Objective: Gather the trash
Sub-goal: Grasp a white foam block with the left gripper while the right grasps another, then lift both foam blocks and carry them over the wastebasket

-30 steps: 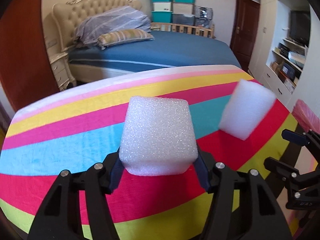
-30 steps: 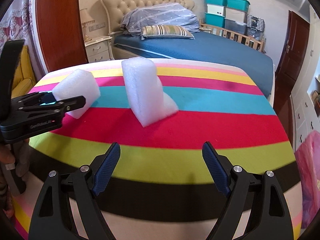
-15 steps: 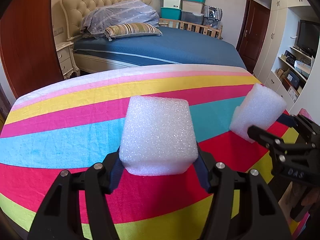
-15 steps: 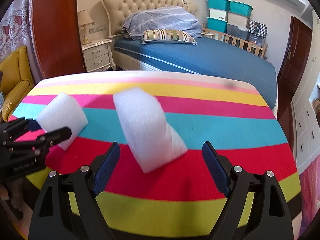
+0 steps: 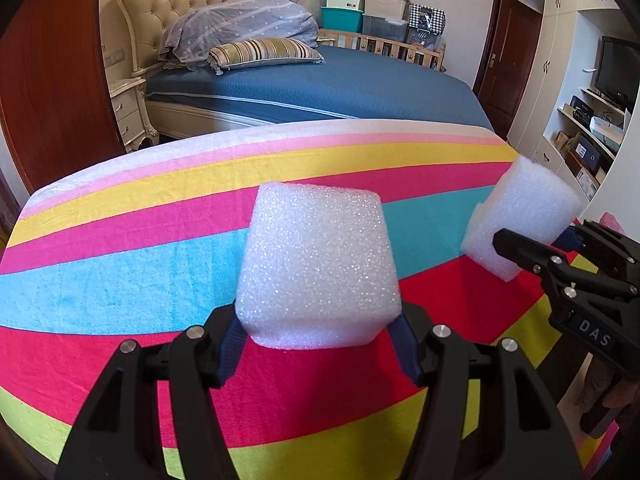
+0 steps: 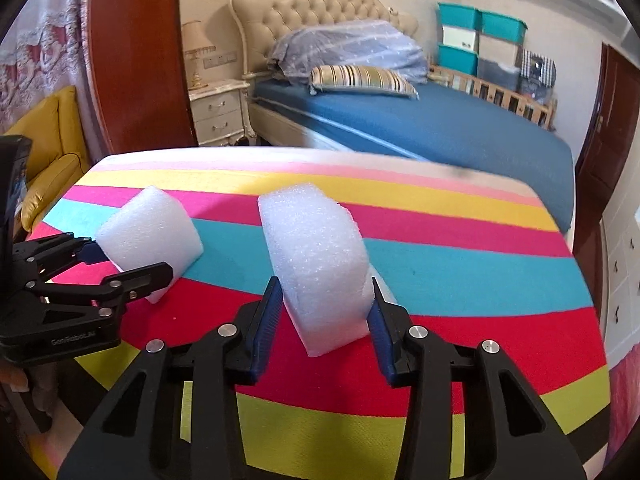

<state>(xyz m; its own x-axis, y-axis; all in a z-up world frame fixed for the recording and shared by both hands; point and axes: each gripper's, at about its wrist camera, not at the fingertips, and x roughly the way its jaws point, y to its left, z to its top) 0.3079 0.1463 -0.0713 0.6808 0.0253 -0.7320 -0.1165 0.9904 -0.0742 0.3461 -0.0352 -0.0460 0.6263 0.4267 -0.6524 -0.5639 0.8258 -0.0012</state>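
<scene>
On the striped tablecloth (image 5: 120, 280), my left gripper (image 5: 318, 322) is shut on a white foam block (image 5: 318, 268), held just above the cloth. The right wrist view shows that gripper (image 6: 128, 260) at the left with the same block (image 6: 150, 240). A second, taller white foam block (image 6: 320, 264) stands tilted on the cloth (image 6: 480, 272). My right gripper (image 6: 324, 292) is closing on it, and both blue pads touch its sides. In the left wrist view this right gripper (image 5: 536, 240) and its block (image 5: 520, 216) sit at the table's right edge.
A blue bed (image 5: 340, 84) with pillows stands behind the table, and a white nightstand (image 6: 218, 114) is at its left. A yellow armchair (image 6: 52, 152) is at far left. Something pink (image 6: 624, 400) hangs beside the table's right edge. Shelves (image 5: 592, 128) line the right wall.
My right gripper moved forward over the table to the tall foam block and its wide-open jaws closed in on the block's sides. The left gripper kept hold of its block.
</scene>
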